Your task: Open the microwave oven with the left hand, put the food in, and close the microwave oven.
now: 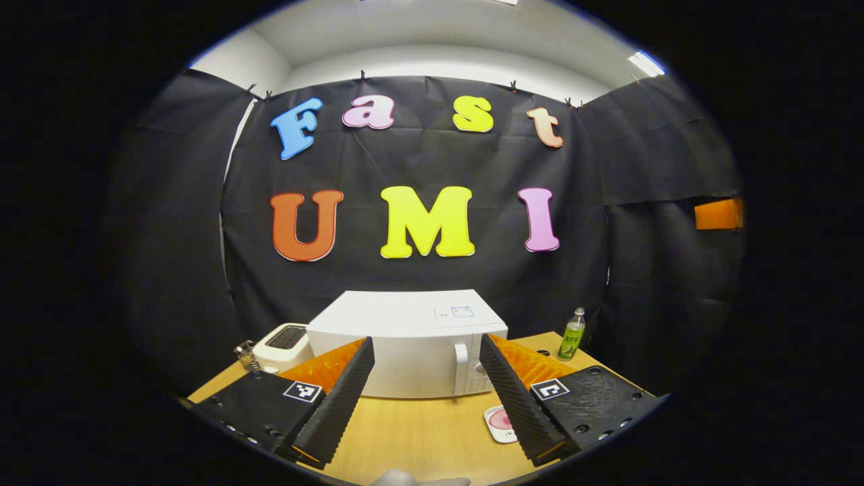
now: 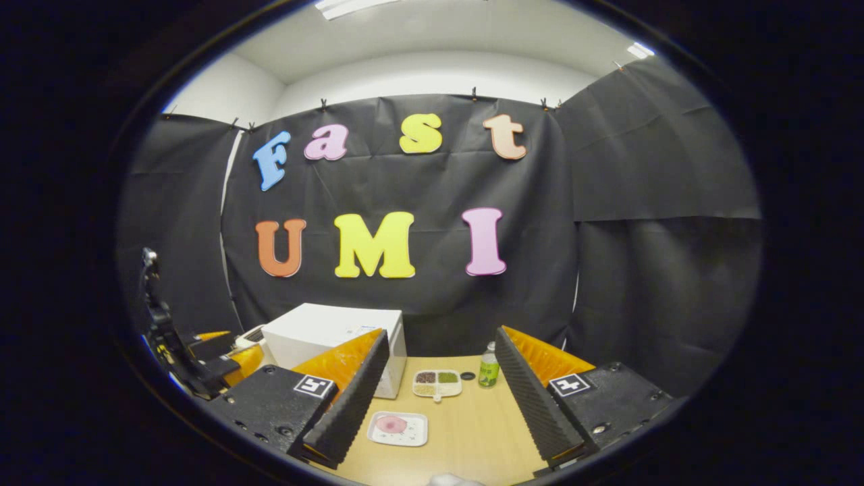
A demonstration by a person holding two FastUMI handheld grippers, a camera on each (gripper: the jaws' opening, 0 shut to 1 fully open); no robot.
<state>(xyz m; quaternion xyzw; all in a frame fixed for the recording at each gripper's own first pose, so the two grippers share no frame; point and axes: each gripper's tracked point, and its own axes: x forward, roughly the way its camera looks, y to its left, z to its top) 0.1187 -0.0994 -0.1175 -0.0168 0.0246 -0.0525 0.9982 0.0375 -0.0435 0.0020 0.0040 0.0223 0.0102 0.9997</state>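
Note:
A white microwave oven [image 1: 405, 344] stands at the back of the wooden table, its door closed and its handle [image 1: 462, 368] on the right of the front. My left gripper [image 1: 425, 351] is open in front of it, some way off, with nothing between its fingers. A white square plate with pink food [image 2: 398, 428] lies on the table in the right gripper view, in front of the microwave oven [image 2: 331, 337]. My right gripper [image 2: 439, 347] is open above the table, behind the plate [image 1: 501, 422]. The left gripper [image 2: 202, 358] also shows at the far left of that view.
A white toaster [image 1: 283, 345] stands left of the microwave. A green bottle [image 1: 572, 335] is at the back right of the table [image 1: 418, 432]. A white divided dish [image 2: 437, 383] with grains lies by the bottle [image 2: 489, 368]. Black cloth walls close the booth.

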